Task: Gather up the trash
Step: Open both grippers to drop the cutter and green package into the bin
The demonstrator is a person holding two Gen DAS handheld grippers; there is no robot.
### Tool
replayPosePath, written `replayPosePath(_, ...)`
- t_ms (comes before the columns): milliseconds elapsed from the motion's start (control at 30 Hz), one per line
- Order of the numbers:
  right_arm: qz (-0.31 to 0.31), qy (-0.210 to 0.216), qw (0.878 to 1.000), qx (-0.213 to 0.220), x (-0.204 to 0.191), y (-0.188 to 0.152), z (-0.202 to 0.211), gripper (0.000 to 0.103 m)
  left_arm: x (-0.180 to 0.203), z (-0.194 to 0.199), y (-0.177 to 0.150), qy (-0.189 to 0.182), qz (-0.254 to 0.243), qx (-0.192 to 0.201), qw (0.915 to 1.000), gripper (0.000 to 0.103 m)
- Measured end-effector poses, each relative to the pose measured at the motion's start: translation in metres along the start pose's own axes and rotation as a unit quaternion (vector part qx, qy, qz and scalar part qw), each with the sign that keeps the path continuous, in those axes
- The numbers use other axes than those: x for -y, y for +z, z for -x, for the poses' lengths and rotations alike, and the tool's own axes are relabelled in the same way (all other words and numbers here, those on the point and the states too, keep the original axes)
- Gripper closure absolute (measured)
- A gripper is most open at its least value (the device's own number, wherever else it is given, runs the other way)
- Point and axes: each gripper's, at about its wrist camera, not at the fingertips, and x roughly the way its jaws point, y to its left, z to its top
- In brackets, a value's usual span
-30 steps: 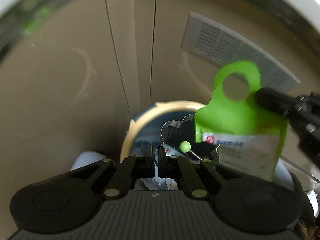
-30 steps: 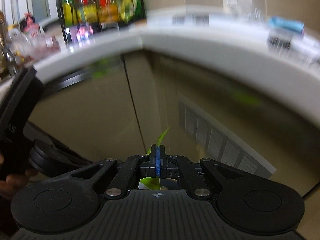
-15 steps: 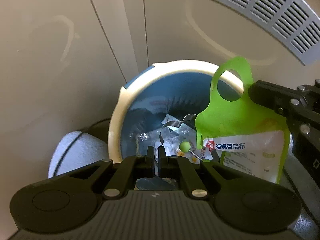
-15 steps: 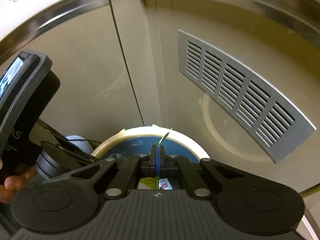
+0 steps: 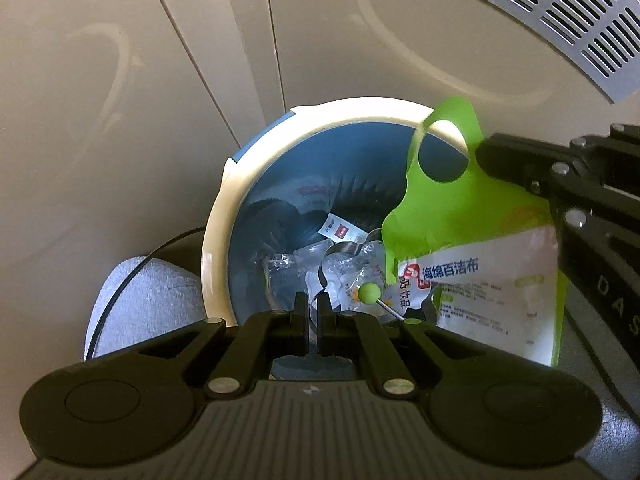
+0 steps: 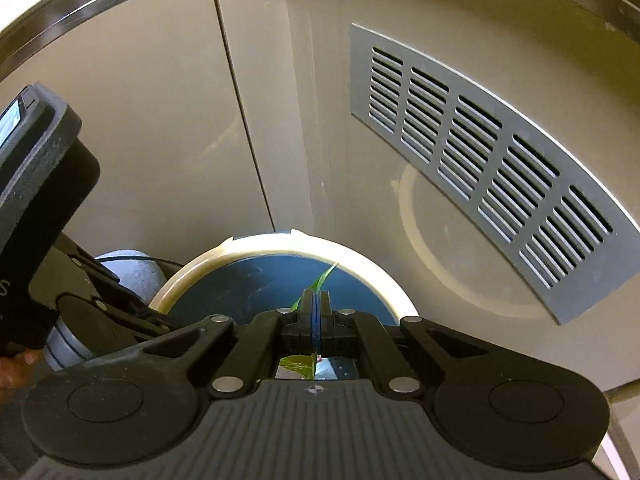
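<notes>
Left wrist view, looking almost straight down: the left gripper (image 5: 314, 314) hangs over the mouth of a round trash bin (image 5: 224, 216) with a cream rim and a blue liner. Its jaws are pressed nearly together on a thin clear wrapper (image 5: 348, 276) with a scalloped edge, beside a small green-headed pin (image 5: 370, 293). Loose wrappers lie at the bin's bottom. The right gripper (image 5: 486, 156) enters from the right edge, pinching a green and white sponge-cloth package (image 5: 476, 248) just under its hang hole; the package hangs upright across the right side of the bin's opening, its lower edge below rim level in this view. Right wrist view: the right gripper's jaws are pressed together on the green sheet, seen edge-on. Beige cabinet doors (image 6: 160, 140) and a grey vent grille (image 6: 480, 160) stand close behind the bin. A pale grey object (image 5: 140, 304) sits just beside the bin's left rim.
</notes>
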Motion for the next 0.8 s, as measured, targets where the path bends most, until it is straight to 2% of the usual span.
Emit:
replayPosePath(233,-0.007,-0.014,0.999,0.036,0.008,0.012,0.005,0.102,-0.004,0.009,0.003,0.002,0.010,0.015,0.9998,0.100)
replayPosePath(567,-0.005,0.001,0.999,0.045,0.007,0.009,0.011,0.102,-0.014,0.027,0.004,0.001,0.009,0.039,0.9992,0.100)
replayPosePath(800,-0.026,0.011,0.997,0.075,0.012,0.011,0.030,0.102,-0.025,0.057,-0.002,-0.005,0.020,0.065,0.9977,0.100)
